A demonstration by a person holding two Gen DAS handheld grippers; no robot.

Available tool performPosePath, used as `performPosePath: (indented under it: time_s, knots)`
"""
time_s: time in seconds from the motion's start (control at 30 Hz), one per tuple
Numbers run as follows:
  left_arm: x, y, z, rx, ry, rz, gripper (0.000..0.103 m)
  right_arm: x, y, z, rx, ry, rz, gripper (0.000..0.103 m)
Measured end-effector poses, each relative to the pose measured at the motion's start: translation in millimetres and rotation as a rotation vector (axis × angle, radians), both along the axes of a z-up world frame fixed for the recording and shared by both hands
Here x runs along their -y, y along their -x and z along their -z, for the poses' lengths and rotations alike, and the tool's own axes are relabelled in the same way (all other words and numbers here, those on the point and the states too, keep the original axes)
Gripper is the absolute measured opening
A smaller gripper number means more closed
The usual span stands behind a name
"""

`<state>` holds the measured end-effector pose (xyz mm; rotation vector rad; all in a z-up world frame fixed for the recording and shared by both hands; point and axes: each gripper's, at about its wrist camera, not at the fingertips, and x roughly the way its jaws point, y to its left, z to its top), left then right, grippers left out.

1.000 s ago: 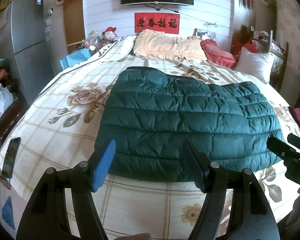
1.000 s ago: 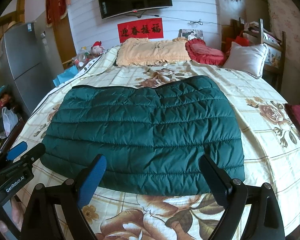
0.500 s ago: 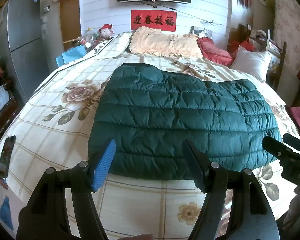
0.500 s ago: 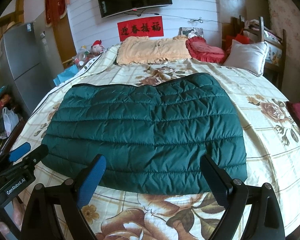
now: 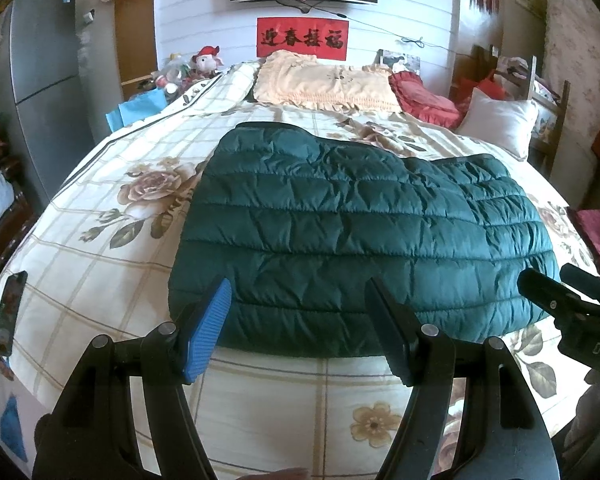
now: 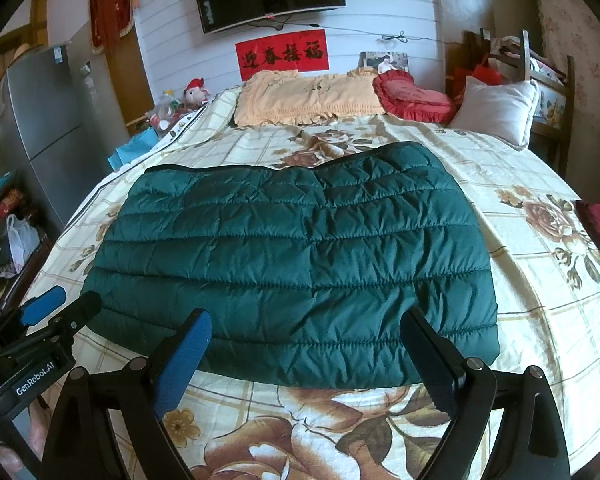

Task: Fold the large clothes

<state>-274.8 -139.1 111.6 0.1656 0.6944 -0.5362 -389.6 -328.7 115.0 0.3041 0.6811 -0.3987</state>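
Note:
A dark green quilted down jacket (image 5: pixel 356 232) lies flat and folded into a wide rectangle on the floral bedspread (image 5: pixel 100 248); it also shows in the right wrist view (image 6: pixel 300 256). My left gripper (image 5: pixel 300 320) is open and empty, hovering just before the jacket's near edge toward its left part. My right gripper (image 6: pixel 308 352) is open and empty, at the near edge toward the jacket's right part. Each gripper appears in the other's view: the right one (image 5: pixel 572 304) and the left one (image 6: pixel 48 320).
A yellow pillow (image 5: pixel 324 84), a red cushion (image 5: pixel 424 96) and a white pillow (image 5: pixel 496 120) lie at the bed's head. A phone (image 5: pixel 10 308) lies on the bed's left edge. A grey fridge (image 5: pixel 40 64) stands left; a chair (image 6: pixel 540 88) right.
Both grippers have shifted slightly toward the bed, so the jacket appears a bit nearer. Both stay open and the jacket has not moved.

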Motion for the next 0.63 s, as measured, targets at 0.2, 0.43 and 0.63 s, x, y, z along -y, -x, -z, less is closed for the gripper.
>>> performPosePath:
  time_s: [0.2, 0.43, 0.63]
  knots:
    - [-0.9, -1.3, 0.8, -0.007, 0.004, 0.004, 0.070, 0.9, -0.1, 1.6, -0.001, -0.007, -0.001, 0.094]
    - [-0.4, -1.8, 1.5, -0.005, 0.002, 0.004, 0.070, 0.9, -0.4, 3.0, -0.005, -0.012, -0.003, 0.094]
    - [-3.1, -7.0, 3.7, -0.019, 0.012, 0.004, 0.070, 1.3, -1.4, 4.9, -0.007, -0.008, -0.002, 0.094]
